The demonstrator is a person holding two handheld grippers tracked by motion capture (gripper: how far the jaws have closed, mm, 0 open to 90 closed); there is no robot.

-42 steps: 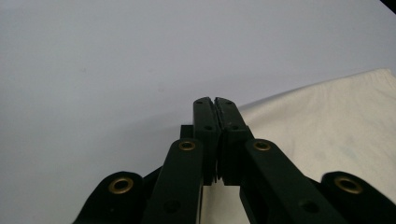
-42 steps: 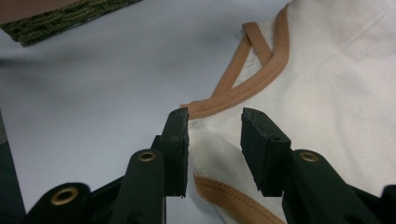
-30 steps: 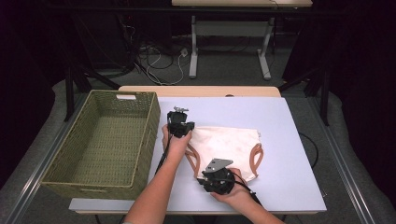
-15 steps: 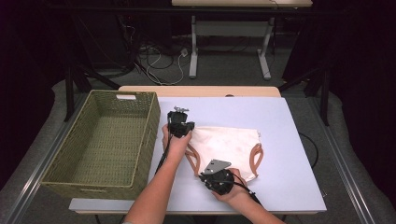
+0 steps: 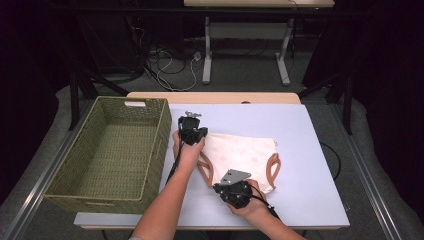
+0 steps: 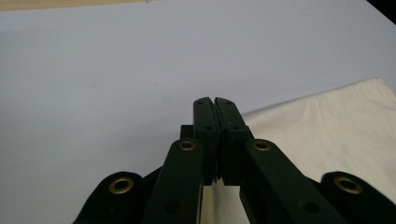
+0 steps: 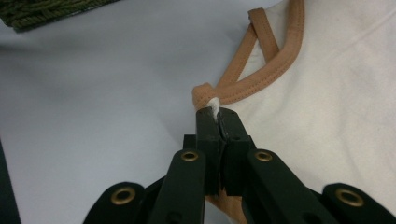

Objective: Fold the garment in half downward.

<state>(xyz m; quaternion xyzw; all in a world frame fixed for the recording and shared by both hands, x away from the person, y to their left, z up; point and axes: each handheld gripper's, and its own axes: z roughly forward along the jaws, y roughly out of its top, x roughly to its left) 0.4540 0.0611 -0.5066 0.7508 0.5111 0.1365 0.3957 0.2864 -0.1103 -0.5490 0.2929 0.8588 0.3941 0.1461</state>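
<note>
Your right gripper has just been closing, and its jaws now pinch a small tuft of the cream sleeveless cloth top with tan-brown trimmed armholes right where the trim bunches into a knot. That bite looks thin; if you lift or pull from it, I judge the fabric could slip free, or only the strap could rise while the body of the garment drags on the pale lavender bench.

Your left gripper is closed tight at the garment's edge nearest the woven olive-green rectangular basket. In the left gripper view the jaws meet with no fabric showing at the tips, though cloth lies just under them, so I cannot tell whether they hold the edge. If they have missed, one side will sag when you raise the top, and it may fold unevenly or snag the basket rim.

The garment lies flat on the bench just beside the basket, between your two hands.

In the high view your hands cover both grip points, and the near lower corner of the top sits under the right gripper's grey plate. The basket's floor looks bare, but its near wall hides the closest strip.
</note>
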